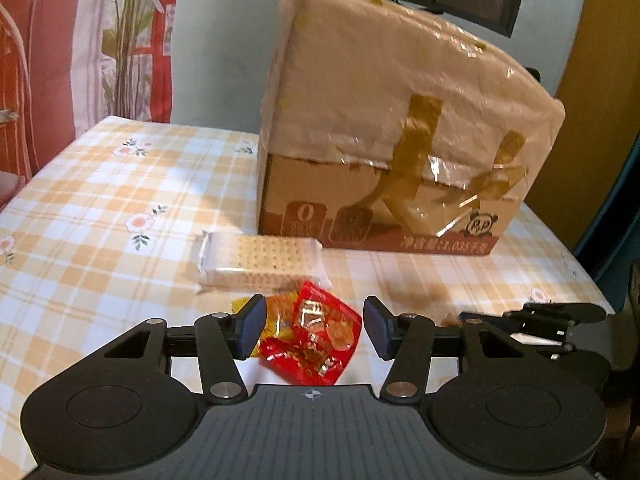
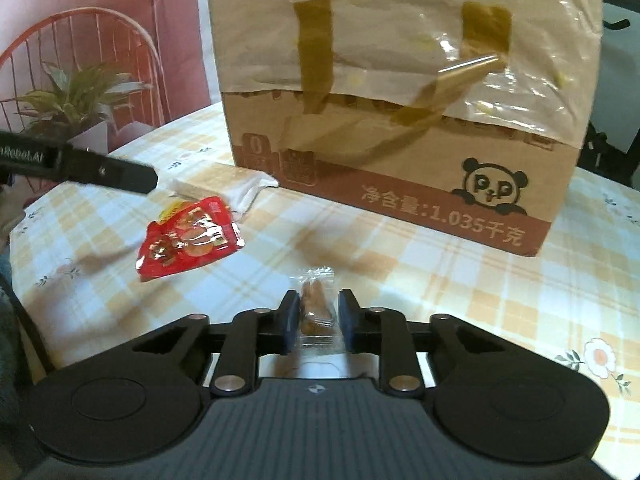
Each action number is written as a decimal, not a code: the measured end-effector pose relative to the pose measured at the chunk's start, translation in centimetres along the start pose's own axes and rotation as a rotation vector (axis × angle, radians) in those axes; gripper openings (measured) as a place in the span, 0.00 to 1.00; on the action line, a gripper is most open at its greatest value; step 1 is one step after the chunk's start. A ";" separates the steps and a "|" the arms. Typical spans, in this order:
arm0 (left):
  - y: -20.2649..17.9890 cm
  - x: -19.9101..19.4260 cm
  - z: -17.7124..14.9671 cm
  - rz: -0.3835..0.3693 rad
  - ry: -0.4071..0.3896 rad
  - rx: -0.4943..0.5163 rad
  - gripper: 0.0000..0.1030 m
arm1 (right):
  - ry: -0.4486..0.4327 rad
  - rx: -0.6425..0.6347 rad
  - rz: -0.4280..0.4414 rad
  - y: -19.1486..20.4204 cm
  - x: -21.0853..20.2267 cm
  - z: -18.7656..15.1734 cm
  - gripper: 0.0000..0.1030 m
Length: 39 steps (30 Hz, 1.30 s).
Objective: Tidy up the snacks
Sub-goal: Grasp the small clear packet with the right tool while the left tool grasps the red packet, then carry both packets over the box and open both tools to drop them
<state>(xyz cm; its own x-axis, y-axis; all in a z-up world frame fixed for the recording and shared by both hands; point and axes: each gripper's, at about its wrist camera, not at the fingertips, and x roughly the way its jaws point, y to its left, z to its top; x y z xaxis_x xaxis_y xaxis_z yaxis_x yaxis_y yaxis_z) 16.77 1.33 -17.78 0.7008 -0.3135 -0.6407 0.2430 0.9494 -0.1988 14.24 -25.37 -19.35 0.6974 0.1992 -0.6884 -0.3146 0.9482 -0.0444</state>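
A red snack packet point(image 1: 312, 334) lies on the checked tablecloth between the open fingers of my left gripper point(image 1: 314, 326); neither pad touches it. It also shows in the right wrist view point(image 2: 188, 238). A clear pack of crackers point(image 1: 260, 262) lies just beyond it, near the cardboard box point(image 1: 400, 128); the pack shows partly in the right view point(image 2: 224, 184). A small clear-wrapped brown snack point(image 2: 318, 312) lies between the fingers of my right gripper point(image 2: 319, 322), whose jaws stand narrowly apart around it with small gaps each side.
The large taped cardboard box point(image 2: 400, 100) stands at the back of the table. The left gripper's finger point(image 2: 100, 168) shows at the left of the right view. The right gripper's side point(image 1: 556, 320) shows at right. A potted plant point(image 2: 76, 92) stands beyond the table edge.
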 end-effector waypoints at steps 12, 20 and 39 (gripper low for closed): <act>-1.6 2.7 -0.5 0.005 0.089 0.139 0.55 | -0.058 0.106 -0.043 -1.7 -0.7 -0.3 0.21; -2.8 3.9 -2.1 0.035 0.128 0.235 0.56 | -0.081 0.151 -0.025 -2.3 -1.1 -0.5 0.21; -2.5 2.7 -2.0 0.000 0.059 0.192 0.44 | -0.075 0.179 -0.008 -2.6 -1.2 -0.6 0.21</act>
<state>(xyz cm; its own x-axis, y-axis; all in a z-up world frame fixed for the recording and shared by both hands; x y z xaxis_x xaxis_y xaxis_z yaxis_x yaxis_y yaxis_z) 16.75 -1.92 -20.50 0.6617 -0.3067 -0.6841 0.3700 0.9272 -0.0577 13.81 -28.21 -18.84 0.7475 0.2030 -0.6325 -0.1939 0.9774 0.0845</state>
